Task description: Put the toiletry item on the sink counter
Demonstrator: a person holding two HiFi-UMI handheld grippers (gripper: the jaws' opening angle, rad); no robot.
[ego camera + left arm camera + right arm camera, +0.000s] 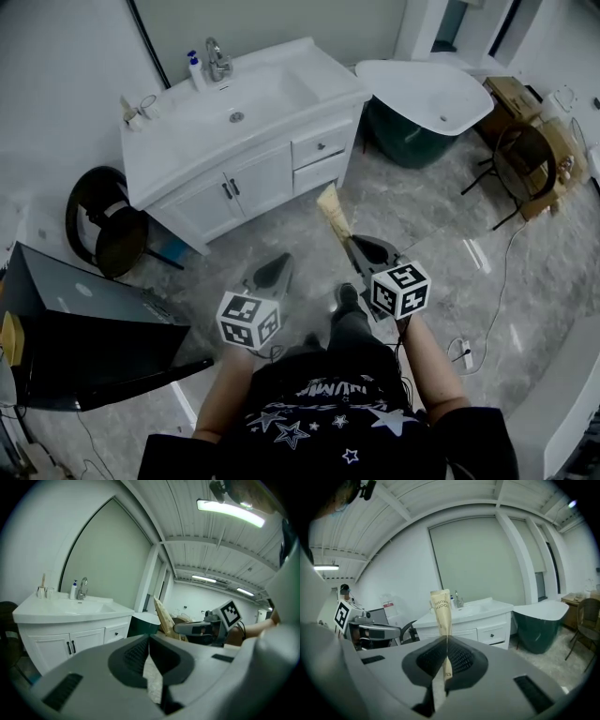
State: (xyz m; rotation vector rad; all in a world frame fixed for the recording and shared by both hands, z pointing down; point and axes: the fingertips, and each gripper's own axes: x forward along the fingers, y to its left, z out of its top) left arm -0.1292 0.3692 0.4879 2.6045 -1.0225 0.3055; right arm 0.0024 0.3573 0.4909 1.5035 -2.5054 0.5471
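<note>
Pinching toothbrush packet (441,609), right hand-held gripper (446,641)

This is a bathroom mock-up inside a larger studio-like room: a white two-door vanity cabinet (258,183) with a moulded white sink counter (155,155) and a chrome tap (217,61) stands against the wall (56,94) beside a dark green freestanding bathtub with a white inside (403,141), on a glossy grey marble-look tiled floor (281,239). Brown cardboard boxes (514,94), a loose white cable (500,277) on the floor and long strip lights (229,512) on a panelled ceiling (197,555) point to a work space rather than a lived-in home.
</note>
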